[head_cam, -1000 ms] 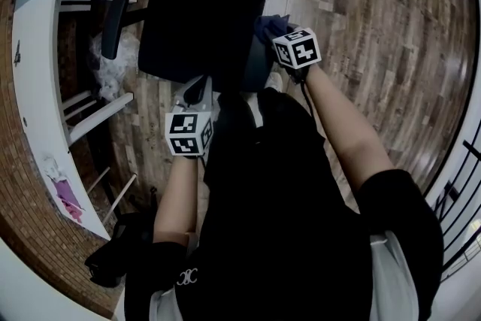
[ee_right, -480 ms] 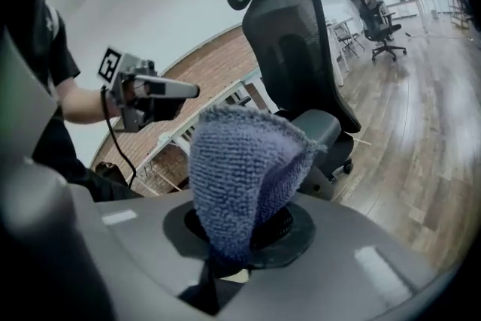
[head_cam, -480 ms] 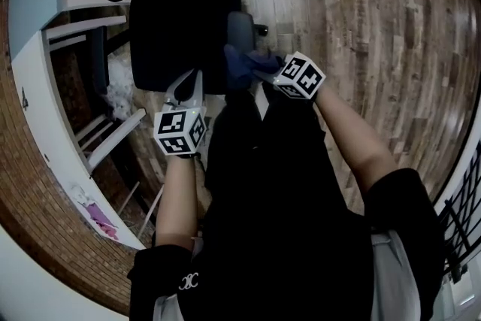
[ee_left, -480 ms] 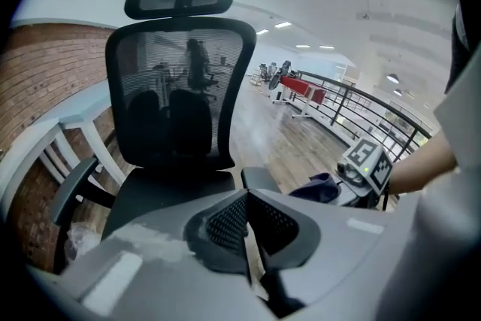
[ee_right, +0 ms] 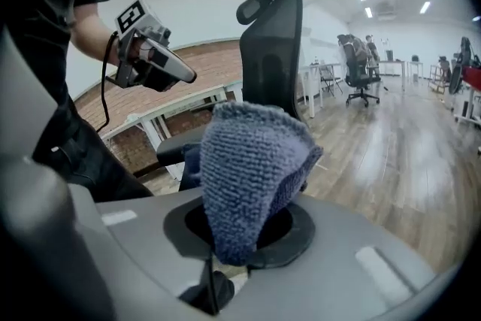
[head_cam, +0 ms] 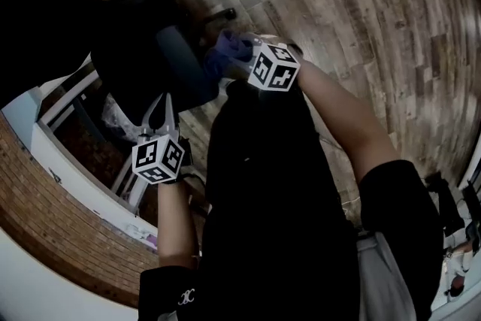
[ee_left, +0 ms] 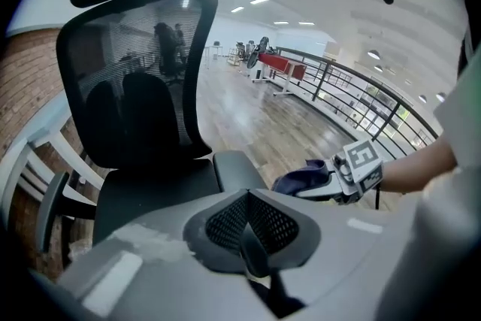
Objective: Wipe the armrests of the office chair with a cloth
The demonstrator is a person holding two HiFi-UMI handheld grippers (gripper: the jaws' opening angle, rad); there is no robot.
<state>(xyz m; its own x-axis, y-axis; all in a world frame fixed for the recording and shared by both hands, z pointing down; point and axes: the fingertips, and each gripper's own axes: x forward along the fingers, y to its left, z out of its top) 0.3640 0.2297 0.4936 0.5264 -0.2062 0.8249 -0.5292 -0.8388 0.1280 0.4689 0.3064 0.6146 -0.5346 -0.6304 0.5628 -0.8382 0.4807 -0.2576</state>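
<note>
**Cloth.** The blue cloth [ee_right: 248,177] is clamped in the right gripper [head_cam: 244,64], whose jaws are closed on its lower fold. The rest bulges out ahead in a loose, rounded bunch.

**Position.** Taking the office chair [ee_left: 135,86] as reference, the cloth sits at the chair's front, just beside the padded armrest [ee_left: 239,171] on the open-floor side. No view settles whether it touches the pad. The second armrest [ee_left: 52,207] lies on the chair's far side, towards the brick wall.

**Left gripper.** The left gripper [head_cam: 160,105] has its jaws together with nothing between them. It is held in front of the chair seat, pointing at the backrest and touching no part of the chair.

**Handling assessment.**
- The cloth looks like a thick knit: soft, light and limp.
- It should drape and fold over the pad rather than hold a shape.
- The present hold near one edge leaves a generous free bunch for wiping, which suits the job.
- A shallower bite would risk the cloth pulling out when dragged.
- The armrest pad appears smooth and firm.
- The chair stands on castors on the wood floor [head_cam: 361,4], so it may roll or swivel under sideways pressure.
- The free gripper could steady the chair.
</note>
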